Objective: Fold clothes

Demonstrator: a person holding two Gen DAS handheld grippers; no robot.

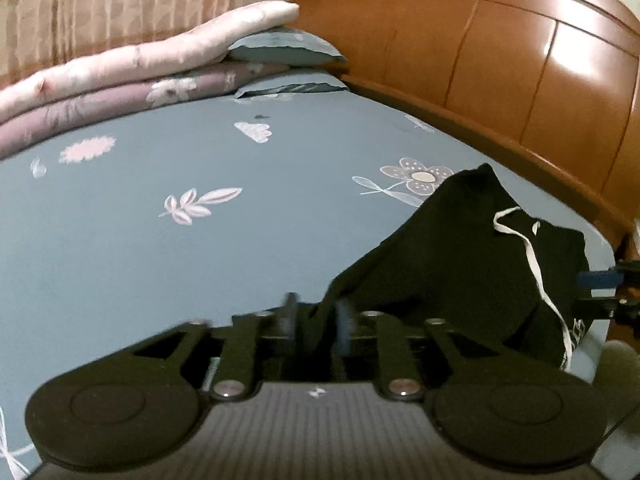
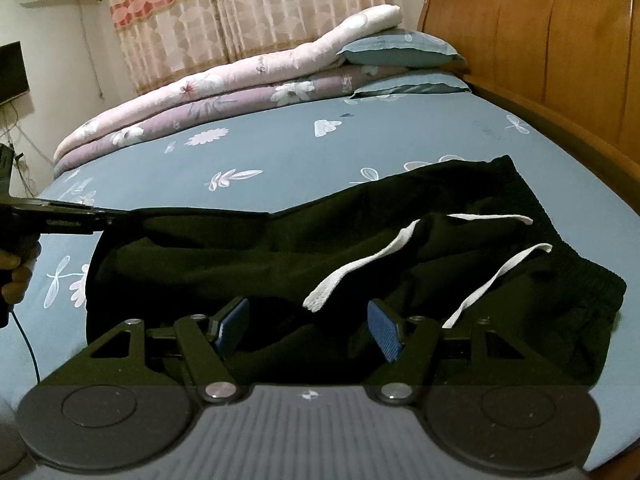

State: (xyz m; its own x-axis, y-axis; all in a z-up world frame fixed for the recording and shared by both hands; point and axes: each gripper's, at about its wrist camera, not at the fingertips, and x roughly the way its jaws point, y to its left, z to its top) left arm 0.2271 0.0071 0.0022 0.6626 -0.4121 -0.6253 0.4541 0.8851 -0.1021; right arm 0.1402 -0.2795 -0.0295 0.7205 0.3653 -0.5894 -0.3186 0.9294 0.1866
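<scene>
Black shorts (image 2: 360, 256) lay rumpled on the bed sheet (image 2: 280, 152), spread across the middle of the right wrist view from 9 to 3 o'clock. The fabric was matte, soft knit and creased, with a ribbed elastic waistband (image 2: 532, 200) bunched toward 2 o'clock. A flat white woven drawstring (image 2: 360, 268) trailed in loose strips over the black cloth, its ends frayed.

The left gripper (image 1: 314, 316) had its fingers nearly closed, pinching an edge of the shorts between them; the cloth rose from that point in a taut ridge toward 2 o'clock in its own view. In the right wrist view the same gripper came in from 9 o'clock as a thin dark bar, gripping the left corner of the garment, with a hand (image 2: 16, 272) on its handle.

The right gripper (image 2: 310, 326) was spread wide, with blue ribbed pads (image 2: 384, 334) showing and nothing held, hovering over the near edge of the shorts; I could not tell whether it touched the cloth.

The sheet was smooth, grey-blue, printed with pale flowers and leaves. A folded quilt (image 2: 224, 88), pink over mauve and puffy, lay at 11 o'clock. Two blue pillows (image 2: 400, 46) were stacked at 1 o'clock against a glossy curved wooden headboard (image 2: 540, 40). A patterned curtain (image 2: 240, 8) hung at 12 o'clock.
</scene>
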